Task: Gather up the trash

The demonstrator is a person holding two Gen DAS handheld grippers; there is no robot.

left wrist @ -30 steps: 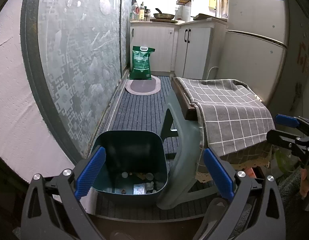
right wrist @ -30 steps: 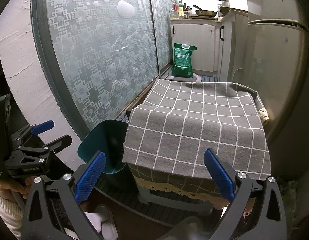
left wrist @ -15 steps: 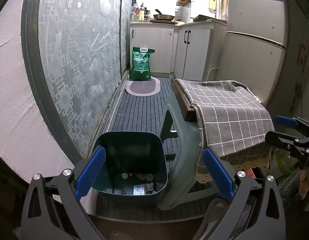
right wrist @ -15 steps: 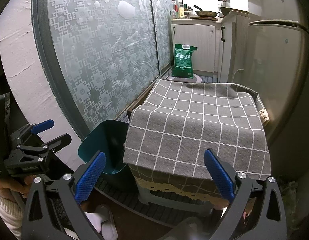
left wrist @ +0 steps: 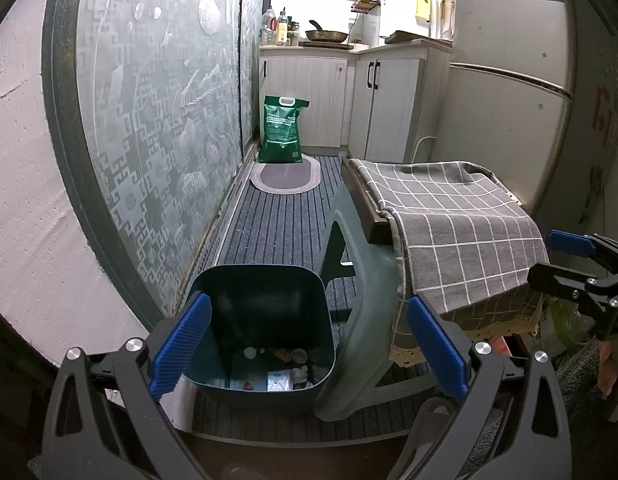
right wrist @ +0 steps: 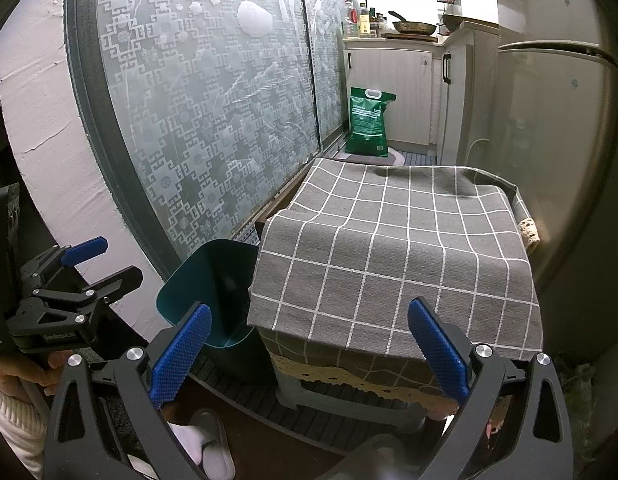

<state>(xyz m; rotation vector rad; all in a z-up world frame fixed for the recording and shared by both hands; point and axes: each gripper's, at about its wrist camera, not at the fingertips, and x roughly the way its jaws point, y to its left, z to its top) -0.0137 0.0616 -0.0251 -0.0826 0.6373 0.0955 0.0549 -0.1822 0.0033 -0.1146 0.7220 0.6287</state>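
Observation:
A dark teal trash bin [left wrist: 265, 320] stands on the striped floor mat beside a grey stool; it also shows in the right wrist view [right wrist: 213, 288]. Several scraps of trash [left wrist: 281, 376] lie at its bottom. My left gripper [left wrist: 309, 344] is open and empty, held just above and in front of the bin; it also shows in the right wrist view [right wrist: 89, 268]. My right gripper [right wrist: 309, 352] is open and empty in front of a grey checked cloth [right wrist: 397, 256] that covers a low table; it also shows in the left wrist view [left wrist: 565, 260].
A frosted glass sliding door [left wrist: 149, 120] runs along the left. A fridge [left wrist: 509, 80] stands at the right. A green bag [left wrist: 281, 128] and an oval mat [left wrist: 285, 176] lie by the far cabinets [left wrist: 341, 92]. A slipper [right wrist: 205, 448] is near the floor edge.
Both views have shifted only slightly; the bin sits a little lower in the left wrist view. Both grippers stay open and empty.

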